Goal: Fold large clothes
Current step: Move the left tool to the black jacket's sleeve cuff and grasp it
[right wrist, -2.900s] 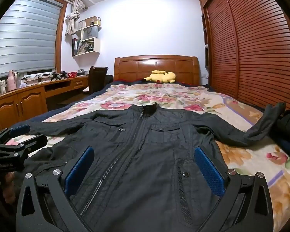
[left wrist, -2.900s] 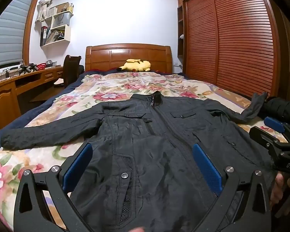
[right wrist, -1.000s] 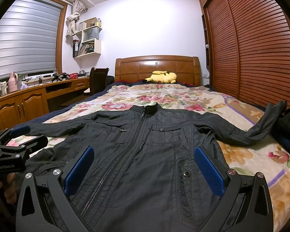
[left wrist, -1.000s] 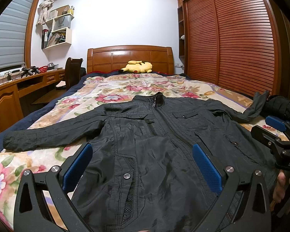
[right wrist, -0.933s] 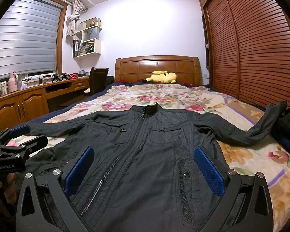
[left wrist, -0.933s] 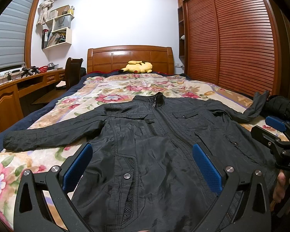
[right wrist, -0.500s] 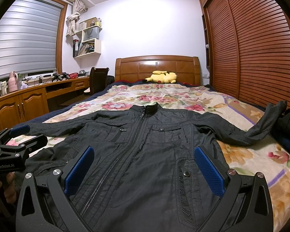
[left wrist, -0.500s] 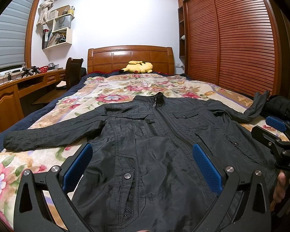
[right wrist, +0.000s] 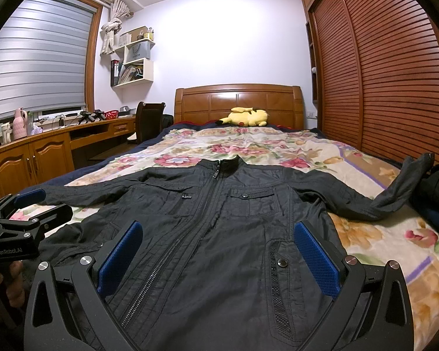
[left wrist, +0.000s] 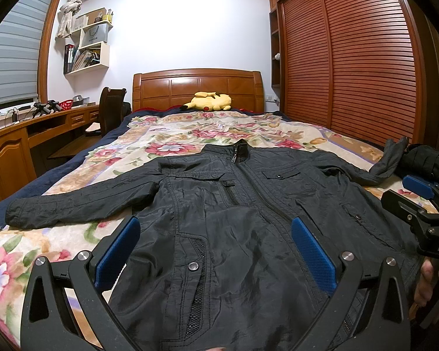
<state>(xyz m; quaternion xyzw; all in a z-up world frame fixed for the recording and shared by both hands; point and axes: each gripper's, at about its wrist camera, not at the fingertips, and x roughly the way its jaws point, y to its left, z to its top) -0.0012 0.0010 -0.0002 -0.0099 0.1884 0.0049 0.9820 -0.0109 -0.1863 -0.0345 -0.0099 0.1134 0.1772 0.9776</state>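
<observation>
A black jacket point(left wrist: 248, 219) lies zipped and spread flat on the flowered bed point(left wrist: 175, 134) (one sleeve rides up onto dark clothing point(left wrist: 427, 161)). Left gripper point(left wrist: 215, 251) and right gripper point(right wrist: 218, 254) hover released above its hem.

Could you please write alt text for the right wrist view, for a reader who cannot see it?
A black zip-up jacket lies face up and unfolded on a floral bedspread, sleeves spread to both sides, seen between the open blue-padded fingers of the right gripper. The left gripper hovers open at the left edge, and a yellow plush toy rests by the wooden headboard.
</observation>
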